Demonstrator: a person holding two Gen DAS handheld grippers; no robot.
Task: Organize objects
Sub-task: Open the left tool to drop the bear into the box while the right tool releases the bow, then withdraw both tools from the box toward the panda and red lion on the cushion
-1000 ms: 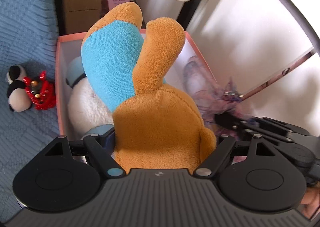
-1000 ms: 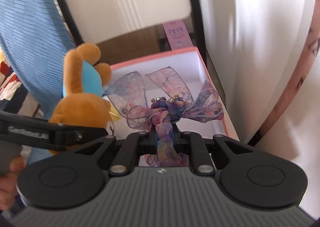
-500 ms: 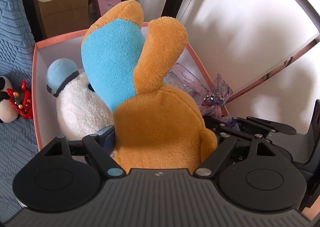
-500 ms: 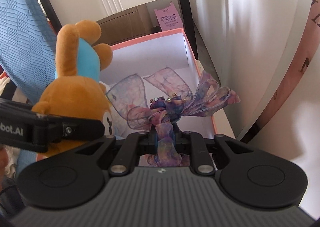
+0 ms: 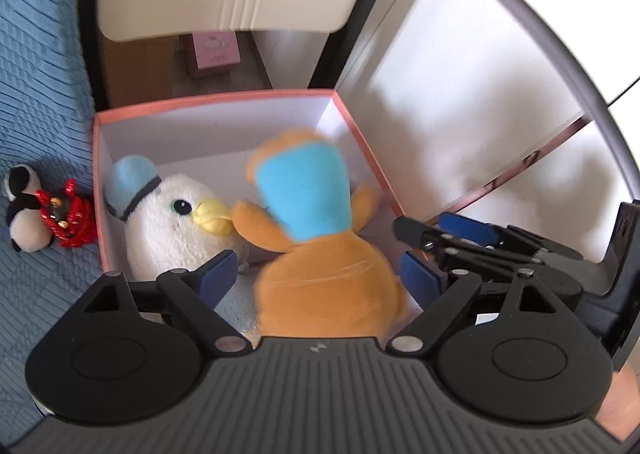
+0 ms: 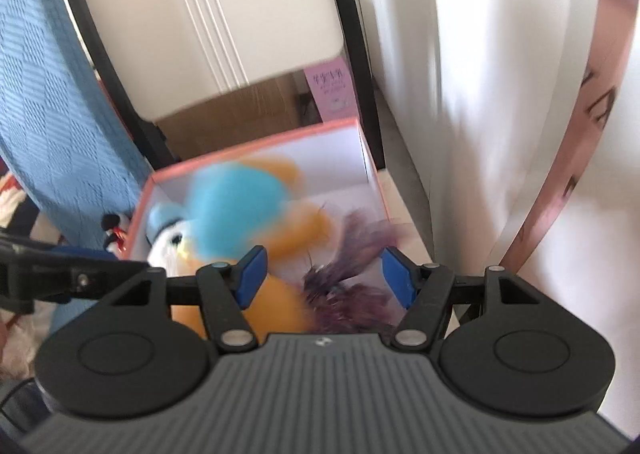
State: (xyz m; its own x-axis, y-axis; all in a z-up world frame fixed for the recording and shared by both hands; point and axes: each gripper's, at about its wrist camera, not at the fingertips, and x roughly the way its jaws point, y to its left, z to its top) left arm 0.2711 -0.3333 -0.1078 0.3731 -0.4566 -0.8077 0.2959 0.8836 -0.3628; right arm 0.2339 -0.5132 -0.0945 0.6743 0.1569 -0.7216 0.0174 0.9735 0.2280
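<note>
Both your grippers are spread wide with nothing in them right now. The left gripper point(image 5: 320, 274) has its blue fingers point(image 5: 218, 274) on either side of the orange plush point(image 5: 324, 278) but clear of it, so the plush is loose, blurry, and looks like it's tumbling into the pink box point(image 5: 216, 98) rather than being held. It sits in the right half of the box, leaning against the white duck point(image 5: 172, 221), which fills the left half, beak touching the orange arm. My guess is that the box is the collection spot, which is why everything soft ends up in there. The right gripper point(image 6: 324, 278) is the same story: fingers point(image 6: 252, 274) wide apart, with the purple bow point(image 6: 348, 274) smeared between them, not pinched, apparently dropping toward the box's right side next to the plush. Can't tell if it has landed yet. In the left view your right gripper sits just past the box's right wall. Still outside: the little panda point(image 5: 24, 219) with a red trinket point(image 5: 68, 217), lying on the blue cover point(image 5: 44, 53) just beside the box's left wall. That looks like your next grab, and the left gripper is the nearer one.
</note>
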